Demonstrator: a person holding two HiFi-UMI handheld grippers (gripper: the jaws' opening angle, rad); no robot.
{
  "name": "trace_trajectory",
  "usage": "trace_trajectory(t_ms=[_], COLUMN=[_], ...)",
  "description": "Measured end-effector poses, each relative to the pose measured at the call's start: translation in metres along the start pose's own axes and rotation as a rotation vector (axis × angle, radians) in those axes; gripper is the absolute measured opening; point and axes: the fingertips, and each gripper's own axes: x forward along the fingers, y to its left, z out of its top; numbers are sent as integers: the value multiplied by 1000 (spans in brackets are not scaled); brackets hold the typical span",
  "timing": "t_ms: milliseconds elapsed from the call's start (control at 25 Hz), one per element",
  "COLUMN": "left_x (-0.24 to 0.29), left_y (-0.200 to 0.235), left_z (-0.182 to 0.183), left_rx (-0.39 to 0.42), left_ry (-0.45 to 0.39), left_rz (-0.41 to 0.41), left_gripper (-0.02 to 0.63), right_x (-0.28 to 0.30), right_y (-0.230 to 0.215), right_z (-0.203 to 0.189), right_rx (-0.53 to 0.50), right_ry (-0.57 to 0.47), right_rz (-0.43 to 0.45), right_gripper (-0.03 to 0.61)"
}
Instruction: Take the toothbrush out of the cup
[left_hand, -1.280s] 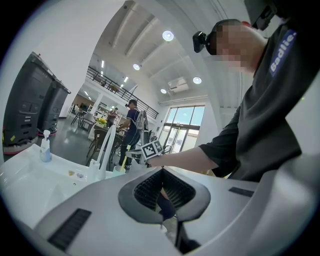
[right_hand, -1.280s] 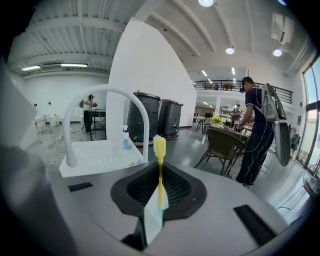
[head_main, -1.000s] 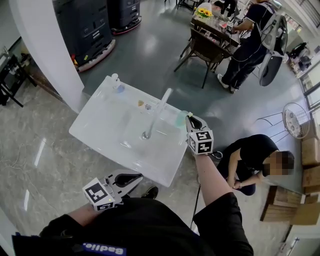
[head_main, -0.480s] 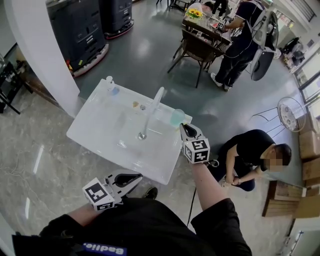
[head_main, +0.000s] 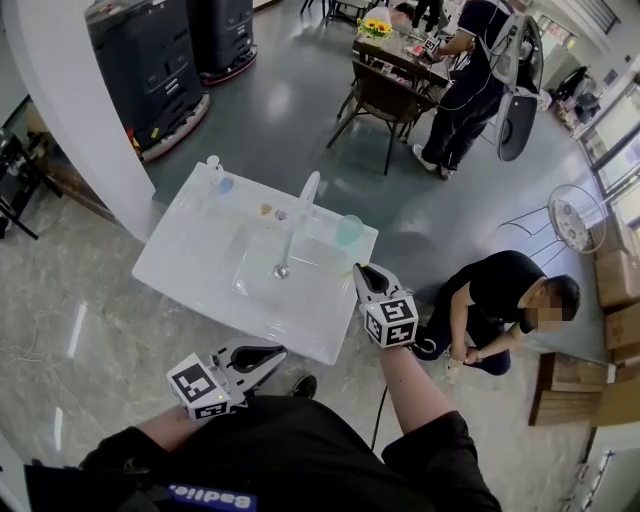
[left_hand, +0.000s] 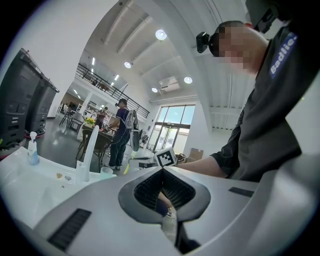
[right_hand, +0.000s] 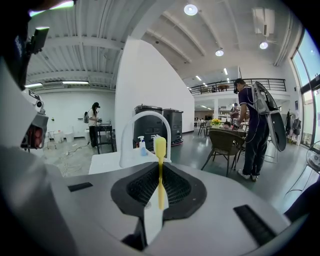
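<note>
A pale green cup (head_main: 350, 230) stands at the far right corner of the white sink table (head_main: 190, 260), to the right of the tall white faucet (head_main: 297, 215). My right gripper (head_main: 362, 272) hovers over the table's right edge, a short way nearer to me than the cup. In the right gripper view it (right_hand: 159, 192) is shut on a yellow toothbrush (right_hand: 160, 165), which stands upright between the jaws with its head up. My left gripper (head_main: 262, 357) hangs below the table's front edge, shut with nothing in it (left_hand: 165, 210). The cup (left_hand: 106, 171) also shows in the left gripper view.
A soap bottle (head_main: 213, 170) stands at the table's far left corner. A person crouches on the floor (head_main: 500, 300) to the right. Another person stands by a table and chair (head_main: 375, 100) at the back. A white pillar (head_main: 70, 90) rises at the left.
My right gripper has drawn back from beside the cup toward me along the table's right edge, still shut on the toothbrush. The left gripper has stayed put.
</note>
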Motion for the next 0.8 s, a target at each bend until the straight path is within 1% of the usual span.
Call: trace_trajectory(t_ms=[520, 800], left_x=[-4, -2], left_y=[-9, -11], left_z=[1, 0], left_rx=[5, 17], left_ry=[1, 1], left_rz=[-16, -29], left_gripper=[9, 9], right_x=[-49, -70], right_y=[46, 73], right_z=[-14, -24], right_rx=[65, 77], right_ry=[-22, -22], right_rz=[29, 53], right_gripper=[31, 31])
